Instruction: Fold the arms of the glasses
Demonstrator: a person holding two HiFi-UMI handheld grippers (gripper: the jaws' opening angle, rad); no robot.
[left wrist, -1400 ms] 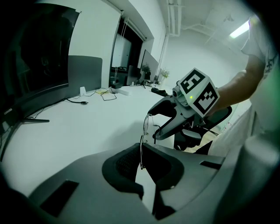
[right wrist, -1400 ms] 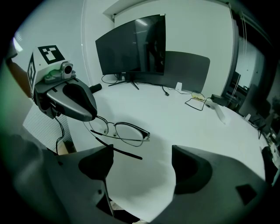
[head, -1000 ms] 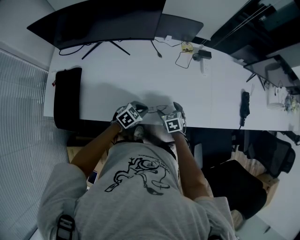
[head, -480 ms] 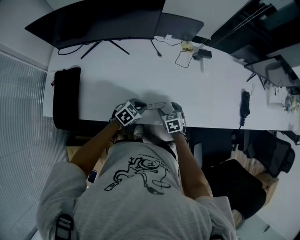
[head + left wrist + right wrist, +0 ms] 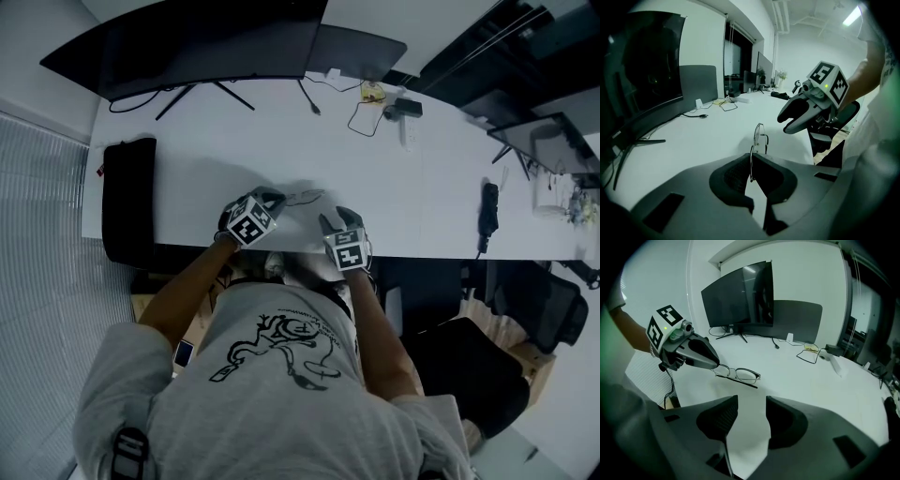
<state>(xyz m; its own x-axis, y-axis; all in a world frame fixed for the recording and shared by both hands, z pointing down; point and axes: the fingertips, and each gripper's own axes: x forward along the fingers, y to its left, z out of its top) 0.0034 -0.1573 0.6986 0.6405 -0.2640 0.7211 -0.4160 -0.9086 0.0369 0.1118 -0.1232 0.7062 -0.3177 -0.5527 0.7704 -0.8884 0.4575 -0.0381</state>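
Thin metal-framed glasses [image 5: 738,375] hang just above the white table [image 5: 187,141] near its front edge. My left gripper [image 5: 752,171] is shut on one end of the frame, which I see edge-on between its pads in the left gripper view, the lens [image 5: 758,136] sticking out ahead. One dark arm [image 5: 740,382] lies along the front of the lenses. My right gripper [image 5: 752,416] is off the glasses [image 5: 305,197], to their right and nearer the edge. Its jaws have just been closing, with nothing between them.
A large dark monitor [image 5: 187,47] and a dark panel [image 5: 356,52] stand at the table's back, with cables [image 5: 370,103] beside them. A black bag [image 5: 127,197] lies at the left end. A black handset [image 5: 489,211] sits near the right front edge.
My left gripper has carried the glasses to the left and a little away from me. The right gripper, which was up against the glasses, now stands apart from them.
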